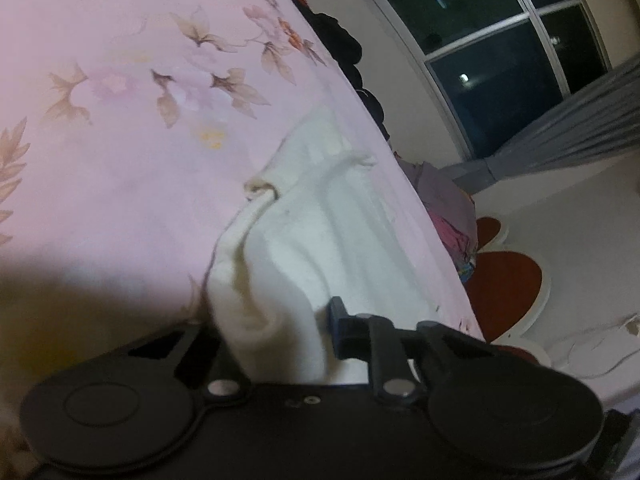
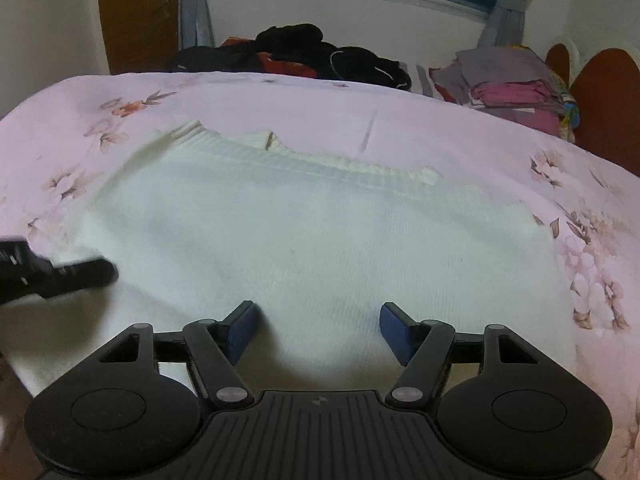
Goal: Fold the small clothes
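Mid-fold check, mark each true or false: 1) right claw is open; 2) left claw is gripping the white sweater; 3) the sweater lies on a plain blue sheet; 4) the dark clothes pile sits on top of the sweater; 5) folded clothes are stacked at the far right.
1) True: the right claw is open above the white sweater.
2) True: the left claw pinches a bunched edge.
3) False: the sheet is pink and floral.
4) False: the dark clothes pile lies beyond the sweater, apart.
5) True: the folded stack.
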Demonstrator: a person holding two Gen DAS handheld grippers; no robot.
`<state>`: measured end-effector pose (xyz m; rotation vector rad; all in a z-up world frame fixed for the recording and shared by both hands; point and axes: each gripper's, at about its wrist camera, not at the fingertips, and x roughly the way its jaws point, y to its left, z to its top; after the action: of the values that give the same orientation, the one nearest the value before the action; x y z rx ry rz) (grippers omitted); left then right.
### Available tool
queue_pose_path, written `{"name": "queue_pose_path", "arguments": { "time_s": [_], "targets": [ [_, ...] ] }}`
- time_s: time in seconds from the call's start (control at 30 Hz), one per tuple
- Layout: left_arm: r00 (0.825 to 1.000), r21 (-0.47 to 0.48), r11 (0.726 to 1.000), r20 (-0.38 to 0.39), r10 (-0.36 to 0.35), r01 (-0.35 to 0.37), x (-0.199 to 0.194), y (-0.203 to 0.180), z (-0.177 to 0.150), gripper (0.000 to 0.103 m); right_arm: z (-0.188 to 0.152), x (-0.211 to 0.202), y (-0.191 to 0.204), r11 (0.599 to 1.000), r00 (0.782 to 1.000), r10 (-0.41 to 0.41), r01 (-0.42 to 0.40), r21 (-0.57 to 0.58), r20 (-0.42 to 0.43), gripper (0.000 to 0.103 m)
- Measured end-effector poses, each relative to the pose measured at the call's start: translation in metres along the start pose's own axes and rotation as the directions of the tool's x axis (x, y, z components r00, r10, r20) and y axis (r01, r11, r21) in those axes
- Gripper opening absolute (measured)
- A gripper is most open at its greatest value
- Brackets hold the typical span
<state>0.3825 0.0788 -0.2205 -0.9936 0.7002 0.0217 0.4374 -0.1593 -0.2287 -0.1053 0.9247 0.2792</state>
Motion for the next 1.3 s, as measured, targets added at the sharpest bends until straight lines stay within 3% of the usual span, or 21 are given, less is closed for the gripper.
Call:
{"name": "queue_pose_path", "arguments": {
  "time_s": [0.17,0.4,0.53,0.73,0.87,1.0,1.1,1.2,1.3],
  "targets": [
    [0.999,0.049,0.998,0.032,0.026,-0.028,-0.004,-0.009,-0.004,0.013,-0.008,0.009,-0.001,0.998,1.000,-0.028,0.027,-0.048,-0.012,0.072],
    [0.996,0.149,0.987,0.084,0.038,-0.051,-0.014,-0.041,-0.003,0.008,-0.005,-0.013,-0.025,0.999,1.000,0.012,-0.013,0.044,0.023,0.073],
    [0.995,0.264,0.963,0.097,0.024,-0.049,-0.017,-0.073,-0.010,0.008,-0.008,-0.026,-0.042,0.997,0.999,0.015,-0.017,0.078,0.034,0.073],
    [0.998,0.449,0.894,0.057,-0.032,0.003,-0.001,-0.130,-0.037,0.008,-0.017,-0.048,-0.078,0.986,0.999,-0.006,-0.002,0.165,0.049,0.073],
    [0.997,0.567,0.820,-0.023,-0.077,0.076,0.016,-0.163,-0.074,0.008,-0.024,-0.065,-0.107,0.976,0.997,-0.038,0.023,0.217,0.063,0.073],
    [0.991,0.635,0.762,-0.121,-0.063,0.126,0.034,-0.175,-0.118,0.008,-0.034,-0.079,-0.134,0.962,0.994,-0.092,0.073,0.262,0.063,0.073],
    [0.976,0.683,0.713,-0.215,-0.009,0.157,0.051,-0.175,-0.153,0.012,-0.043,-0.085,-0.153,0.948,0.992,-0.118,0.097,0.303,0.053,0.073],
    [0.966,0.704,0.690,-0.258,0.025,0.170,0.055,-0.170,-0.176,0.024,-0.049,-0.091,-0.164,0.937,0.992,-0.108,0.082,0.340,0.060,0.073],
    [0.958,0.714,0.673,-0.286,0.028,0.193,0.045,-0.165,-0.186,0.026,-0.049,-0.097,-0.166,0.932,0.994,-0.074,0.038,0.359,0.086,0.073]
  ]
}}
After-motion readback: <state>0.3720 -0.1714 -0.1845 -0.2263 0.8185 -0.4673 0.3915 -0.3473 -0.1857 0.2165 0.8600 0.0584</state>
